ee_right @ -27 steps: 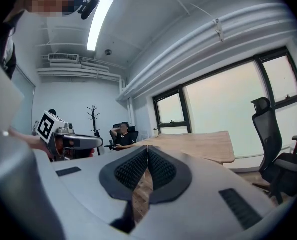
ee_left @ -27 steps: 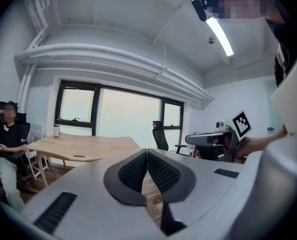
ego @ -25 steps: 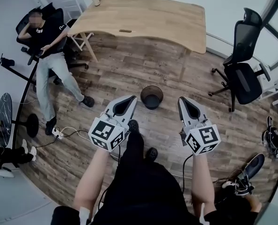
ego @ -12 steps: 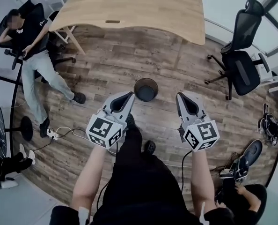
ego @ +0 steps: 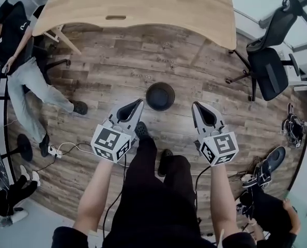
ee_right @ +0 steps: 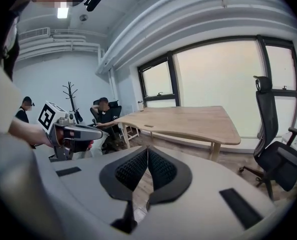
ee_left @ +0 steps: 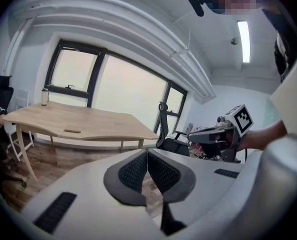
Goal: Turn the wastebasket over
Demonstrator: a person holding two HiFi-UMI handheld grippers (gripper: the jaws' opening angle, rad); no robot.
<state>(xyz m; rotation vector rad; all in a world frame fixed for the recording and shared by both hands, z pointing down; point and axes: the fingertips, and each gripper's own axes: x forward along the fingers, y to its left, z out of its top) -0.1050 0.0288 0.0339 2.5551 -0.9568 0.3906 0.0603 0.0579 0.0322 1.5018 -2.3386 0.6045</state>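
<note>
Claws both pinched shut, nothing between pads: left grey gripper (ego: 138, 103), right grey gripper (ego: 195, 106). Target: round black wastebasket (ego: 160, 96), upright, mouth up, on wood-plank floor (ego: 205, 81), between and just ahead of tips, short of light wooden desk (ego: 143, 4). Advice: spread jaws before reaching, take opposite rim points, roll evenly so it lands mouth down.

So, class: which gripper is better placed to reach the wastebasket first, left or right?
Probably left. The left gripper has its tip closer to the wastebasket than the right gripper. Both are shut, empty and short of it.
</note>
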